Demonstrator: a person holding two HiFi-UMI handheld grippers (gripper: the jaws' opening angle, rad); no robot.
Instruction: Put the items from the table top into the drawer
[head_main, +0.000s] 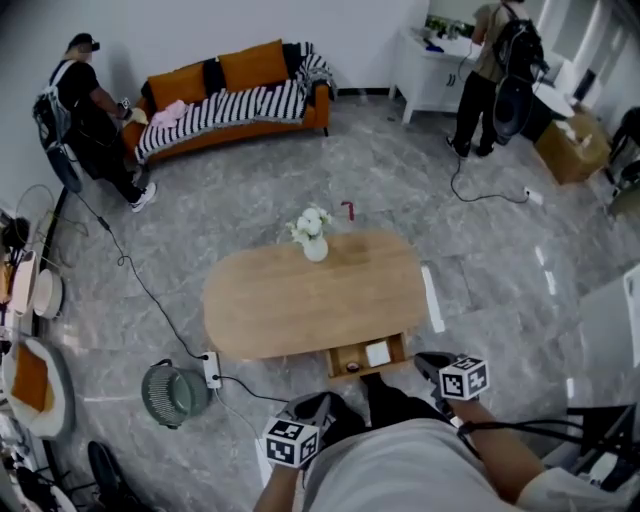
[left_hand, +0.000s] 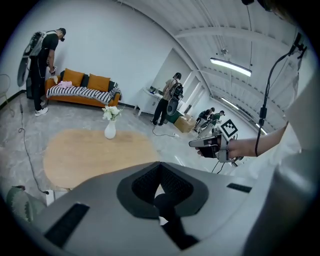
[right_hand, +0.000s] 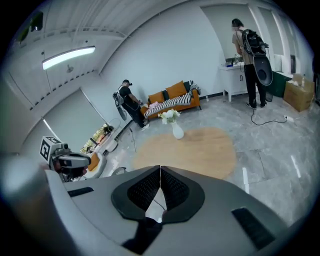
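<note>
Wooden oval table is taken as the landmark. A drawer is seen open under the table's near edge. A flat white item is laid inside it, with a small dark thing beside it that is too small to be identified. A vase of white flowers is stood on the table's far edge.

The left gripper is held on the table's near side, left of the drawer, with its jaws pressed together and nothing caught between the pads. The right gripper is held just beside the drawer's right end, also closed and empty. Both are pointed down toward the table.

A power strip and a round green fan are seen on the floor off the table's near-left corner.
</note>
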